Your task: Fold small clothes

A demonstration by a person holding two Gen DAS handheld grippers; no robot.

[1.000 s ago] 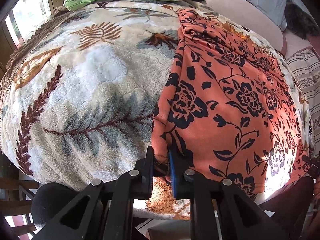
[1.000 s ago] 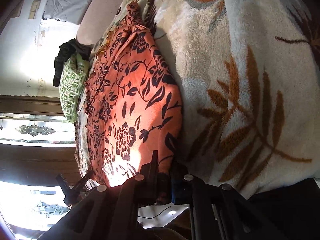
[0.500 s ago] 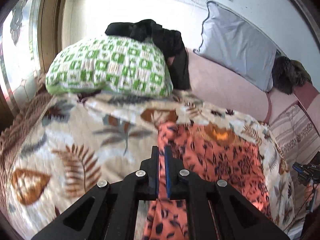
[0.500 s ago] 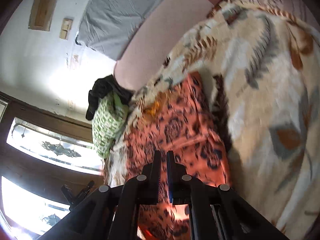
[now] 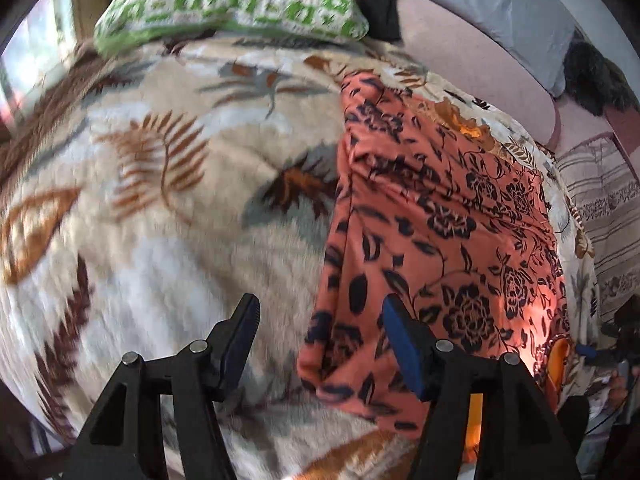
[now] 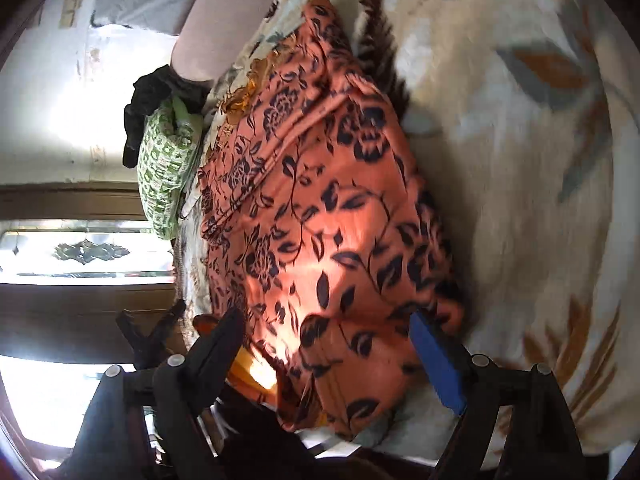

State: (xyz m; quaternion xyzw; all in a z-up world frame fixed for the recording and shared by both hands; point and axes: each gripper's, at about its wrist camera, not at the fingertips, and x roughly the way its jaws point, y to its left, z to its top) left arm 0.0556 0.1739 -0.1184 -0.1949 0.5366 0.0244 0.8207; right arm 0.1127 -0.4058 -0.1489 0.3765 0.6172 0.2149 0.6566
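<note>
An orange garment with a black flower print [image 5: 432, 216] lies folded over on a fleece blanket with a leaf pattern [image 5: 160, 200]. My left gripper [image 5: 320, 320] is open and empty, just above the garment's near left corner. In the right wrist view the same garment [image 6: 320, 220] lies on the blanket [image 6: 520, 160]. My right gripper [image 6: 328, 332] is open and empty over the garment's near edge. The other gripper [image 6: 152, 332] shows at the lower left of that view.
A green and white checked pillow [image 5: 228, 0] and a black cloth [image 5: 380, 4] lie at the far end of the bed. A grey pillow [image 5: 500, 8] leans on a pink headboard [image 5: 460, 60]. A window [image 6: 80, 252] is beside the bed.
Both grippers held the garment's near edge, lifted it and carried it toward the far end. Now both have opened and let go, and the garment lies folded on the blanket.
</note>
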